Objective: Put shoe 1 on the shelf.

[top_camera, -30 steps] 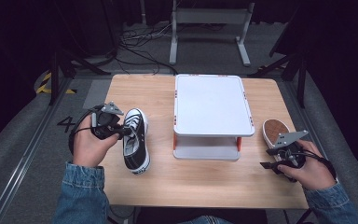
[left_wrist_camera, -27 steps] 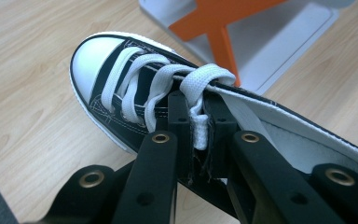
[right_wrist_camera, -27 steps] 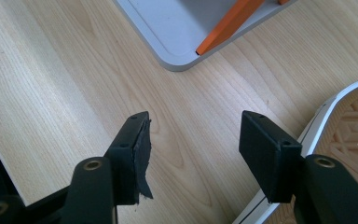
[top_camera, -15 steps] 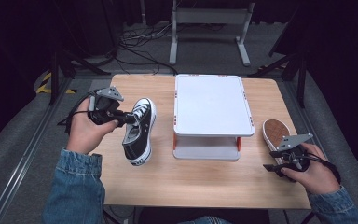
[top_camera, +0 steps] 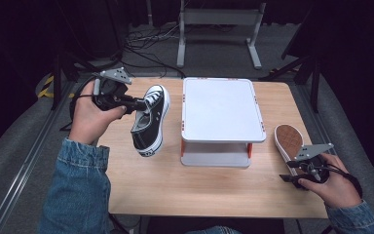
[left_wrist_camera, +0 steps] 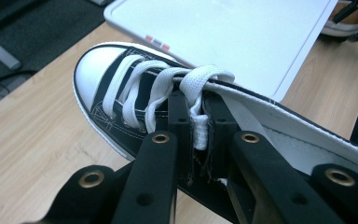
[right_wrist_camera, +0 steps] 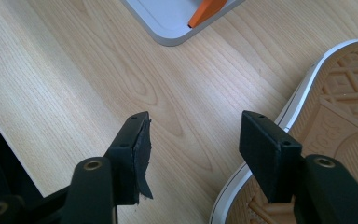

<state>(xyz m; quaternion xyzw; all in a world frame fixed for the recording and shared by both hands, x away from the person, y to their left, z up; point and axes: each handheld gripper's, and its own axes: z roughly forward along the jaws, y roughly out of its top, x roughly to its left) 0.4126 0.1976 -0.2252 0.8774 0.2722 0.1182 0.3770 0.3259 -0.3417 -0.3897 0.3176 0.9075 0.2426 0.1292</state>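
Your right hand-held gripper (top_camera: pixel 306 171) rests released beside the sole-up shoe (top_camera: pixel 288 142), unmoved. Your left hand-held gripper (left_wrist_camera: pixel 196 135), clenched on the black sneaker (top_camera: pixel 150 119), has lifted it off the bench (top_camera: pixel 175 185) since before.

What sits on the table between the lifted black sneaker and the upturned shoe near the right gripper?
In the high view, the white two-tier stand stands between the black sneaker and the sole-up shoe.

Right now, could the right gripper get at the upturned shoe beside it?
Probably yes: the right gripper is open and empty, the sole-up shoe lies right beside it, and only bare table is between them.
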